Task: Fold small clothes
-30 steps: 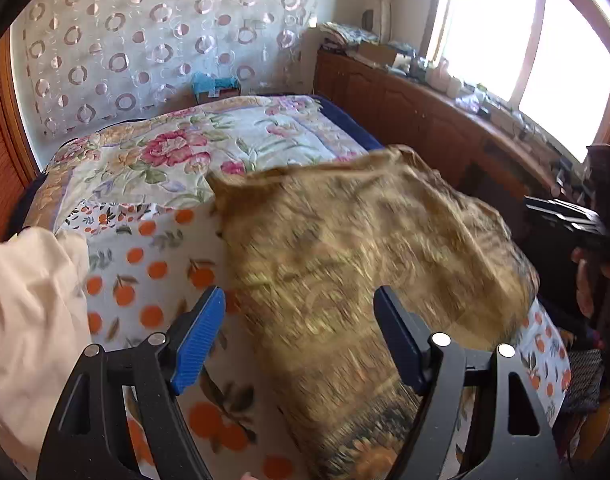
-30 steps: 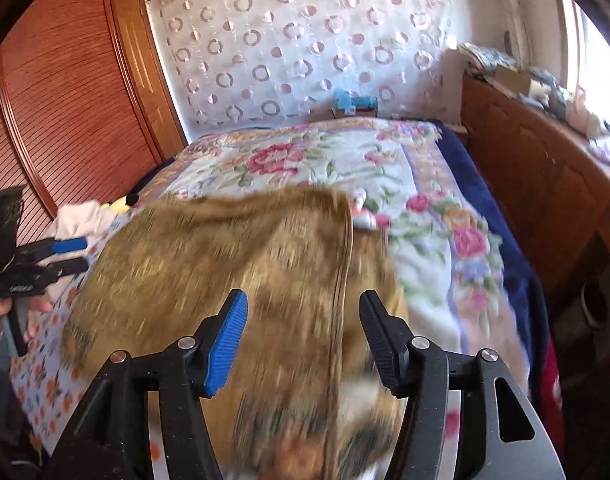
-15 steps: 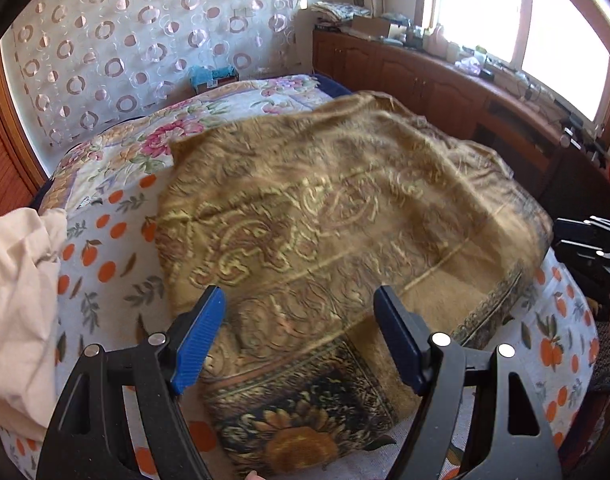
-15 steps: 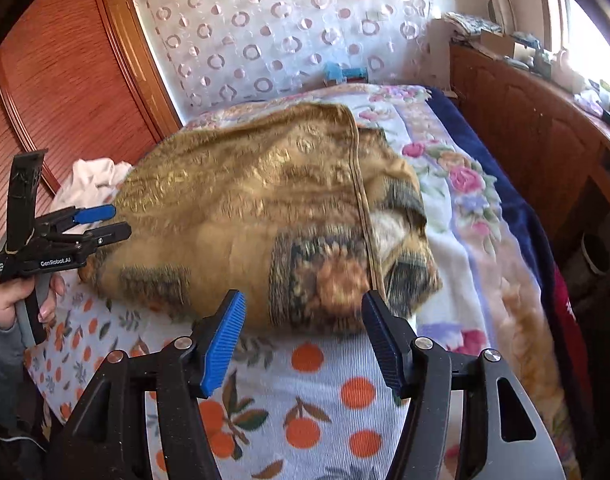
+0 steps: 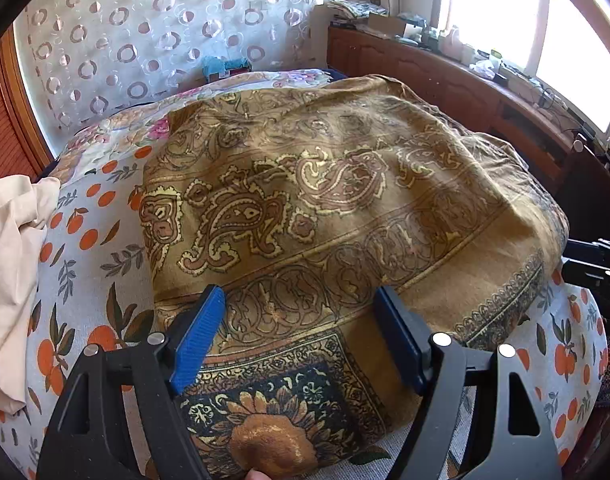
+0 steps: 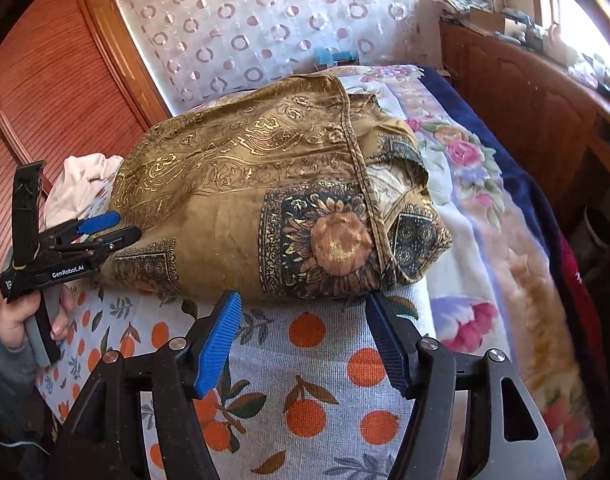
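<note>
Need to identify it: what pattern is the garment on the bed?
Gold-brown paisley garment; clearest in left wrist view.

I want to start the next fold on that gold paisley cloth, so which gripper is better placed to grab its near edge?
Left, probably. The left gripper is open with its fingers over the cloth's near edge; the right gripper is open over bare bedsheet.

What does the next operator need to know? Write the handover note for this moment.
Left claw: open, holding nothing, over the near edge of the gold paisley garment.
Right claw: jaws just opened wider, empty, over the orange-print sheet short of the garment's near edge.
Garment lies released on the bed, bunched and puffy, one layer lapped over another.
Cream cloth sits in a heap at the left.
Done: garment laid down. Left: flatten, fold it, then the cream cloth.
</note>
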### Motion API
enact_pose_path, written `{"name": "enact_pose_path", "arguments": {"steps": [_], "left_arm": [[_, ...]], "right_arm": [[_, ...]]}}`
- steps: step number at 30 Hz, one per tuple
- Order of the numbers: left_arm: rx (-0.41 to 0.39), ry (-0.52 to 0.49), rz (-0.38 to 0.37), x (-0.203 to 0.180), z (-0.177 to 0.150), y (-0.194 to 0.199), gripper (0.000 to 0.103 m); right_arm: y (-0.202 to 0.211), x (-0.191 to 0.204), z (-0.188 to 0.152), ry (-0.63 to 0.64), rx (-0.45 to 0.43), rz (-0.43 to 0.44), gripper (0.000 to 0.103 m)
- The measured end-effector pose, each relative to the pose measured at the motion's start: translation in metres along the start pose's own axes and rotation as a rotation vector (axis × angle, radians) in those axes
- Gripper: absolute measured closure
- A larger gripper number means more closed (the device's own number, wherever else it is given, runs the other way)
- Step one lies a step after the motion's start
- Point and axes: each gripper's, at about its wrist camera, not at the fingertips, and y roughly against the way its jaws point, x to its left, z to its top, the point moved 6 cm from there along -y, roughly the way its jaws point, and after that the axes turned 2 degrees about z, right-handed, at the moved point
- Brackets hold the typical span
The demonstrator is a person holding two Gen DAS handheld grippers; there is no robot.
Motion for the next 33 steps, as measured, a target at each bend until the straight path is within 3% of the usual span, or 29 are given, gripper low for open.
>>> {"name": "enact_pose_path", "arguments": {"steps": [12,23,26,28,31,33], "left_arm": [[0.001,0.005,-0.001,0.000,0.000,-0.001,0.025],[0.001,0.002,-0.004,-0.002,0.000,0.000,0.025],[0.001,0.002,-0.004,-0.002,0.000,0.000,0.025],[0.001,0.000,-0.004,-0.003,0.000,0.000,0.025],[-0.008,-0.024,-0.002,-0.007,-0.003,0.008,0.025],[-0.011,-0.012,-0.049,-0.011,-0.006,0.018,0.025]], "right_arm": [[-0.009,-0.007,0.004,-0.163,-0.036,0.078,0.026],[-0.026,-0.015,0.022,-0.317,-0.082,-0.003,0.027],[-0.027,-0.019,0.022,-0.363,-0.103,-0.052,0.052],[-0.025,-0.025,0.022,-0.408,-0.124,-0.073,0.085],[-0.023,-0.020,0.025,-0.408,-0.142,-0.071,0.093],[-0.021,-0.011,0.027,-0.366,-0.158,-0.102,0.094]]}}
